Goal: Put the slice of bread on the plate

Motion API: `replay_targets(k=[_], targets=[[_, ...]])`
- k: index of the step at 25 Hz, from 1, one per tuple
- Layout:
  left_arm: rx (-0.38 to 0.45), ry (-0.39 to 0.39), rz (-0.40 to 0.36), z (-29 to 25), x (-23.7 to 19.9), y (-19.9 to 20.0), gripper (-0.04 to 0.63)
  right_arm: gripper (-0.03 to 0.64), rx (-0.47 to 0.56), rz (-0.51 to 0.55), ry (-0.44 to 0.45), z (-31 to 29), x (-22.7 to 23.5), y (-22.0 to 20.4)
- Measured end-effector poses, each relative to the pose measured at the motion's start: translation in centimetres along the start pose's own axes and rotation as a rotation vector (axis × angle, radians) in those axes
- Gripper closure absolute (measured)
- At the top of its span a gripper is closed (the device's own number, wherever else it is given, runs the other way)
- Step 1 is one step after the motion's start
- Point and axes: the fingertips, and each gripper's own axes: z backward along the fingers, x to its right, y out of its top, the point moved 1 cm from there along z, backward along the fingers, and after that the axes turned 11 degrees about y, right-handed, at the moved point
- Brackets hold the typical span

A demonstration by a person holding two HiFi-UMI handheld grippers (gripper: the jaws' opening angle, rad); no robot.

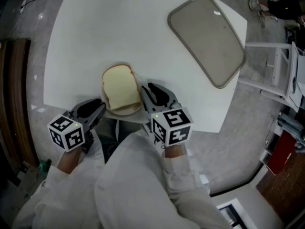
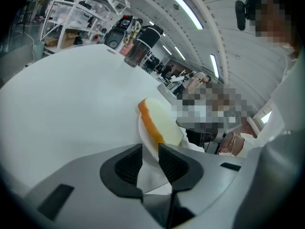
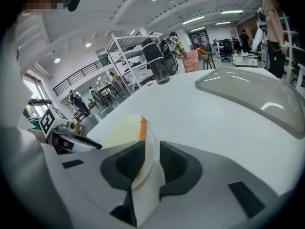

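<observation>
A slice of bread (image 1: 120,87) with a tan crust lies flat on a small white plate (image 1: 125,112) at the near edge of the white table (image 1: 95,37). My left gripper (image 1: 101,108) holds the plate's left rim, and my right gripper (image 1: 144,93) holds its right rim. The left gripper view has the plate's (image 2: 142,130) rim running between the nearly closed jaws of the left gripper (image 2: 150,159), with the bread (image 2: 164,125) just beyond. The right gripper view shows the same: the plate's (image 3: 148,149) edge is pinched in the right gripper (image 3: 152,163), and the bread (image 3: 125,128) sits behind it.
An upturned grey tray (image 1: 207,37) lies at the table's far right. A dark jar (image 2: 138,51) stands at the table's far edge. A white rack (image 1: 281,70) is off to the right, and a wooden bench (image 1: 14,94) is on the left.
</observation>
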Motion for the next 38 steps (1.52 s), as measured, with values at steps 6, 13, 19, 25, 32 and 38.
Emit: replay_targets(k=[6,13,19,25,32,38], targets=[[-0.031,-0.001,-0.008,-0.2,0.1,-0.3,0.505,0.535,-0.042,-0.031,0.031,-0.2,0.3,-1.1],[-0.059,-0.017,0.028,-0.7,0.2,-0.1,0.505,0.537,-0.081,-0.034,0.041,-0.7,0.4,-1.5],[-0.076,-0.011,0.046,-0.8,0.0,0.0,0.505,0.537,-0.105,-0.035,0.055,-0.8,0.4,-1.5],[-0.080,-0.007,0.048,-0.8,-0.2,0.0,0.506,0.537,-0.111,-0.025,0.048,-0.9,0.2,-1.6],[-0.083,-0.004,0.045,-0.8,-0.1,0.0,0.508,0.554,-0.102,-0.068,0.052,-1.0,0.1,-1.6],[-0.091,-0.011,0.045,-0.9,-0.1,0.0,0.508,0.555,-0.098,-0.105,0.052,-0.8,0.1,-1.8]])
